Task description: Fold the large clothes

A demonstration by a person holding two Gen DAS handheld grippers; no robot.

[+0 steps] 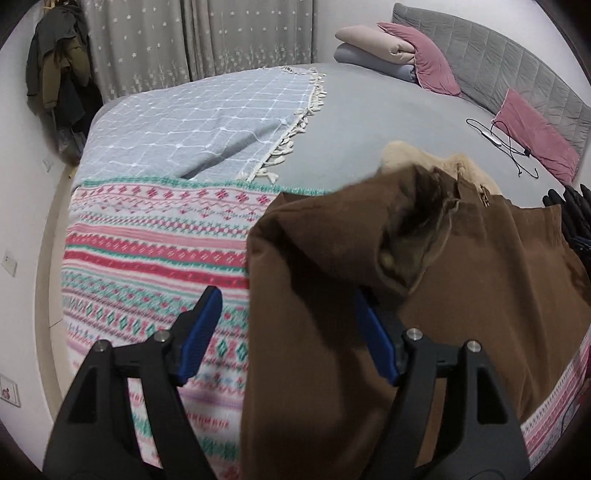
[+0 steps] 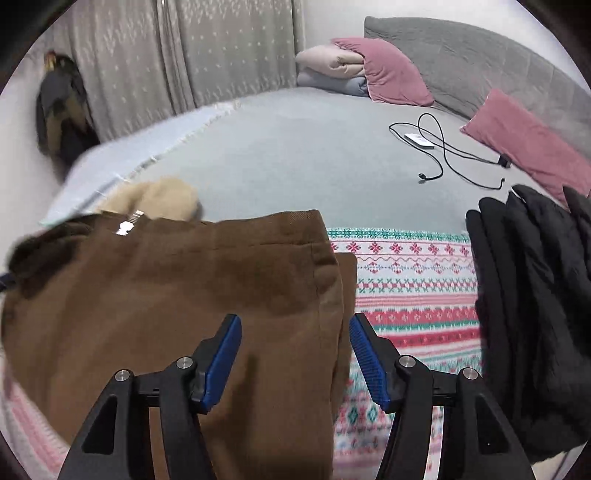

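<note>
A brown coat (image 1: 332,258) with a pale furry collar (image 1: 402,155) lies on a bed (image 1: 369,122), resting on a patterned knit blanket (image 1: 147,240) in pink, red and teal. One folded brown edge lies over the body of the coat.

The left tongs (image 1: 286,332) stand apart, their blue pads (image 1: 201,336) straddling the coat's left edge; the right-hand pad is partly hidden by brown cloth, and nothing is clamped. The right tongs (image 2: 295,358) also stand apart over the coat's right edge, pads clear of the fabric.

A black garment (image 2: 528,295) lies just right of the coat. Beyond are a grey checked throw (image 1: 207,122), a black cable (image 2: 443,147), pink pillows (image 2: 391,70), folded bedding (image 2: 328,66), a grey headboard (image 2: 480,62) and starred curtains (image 1: 192,33).
</note>
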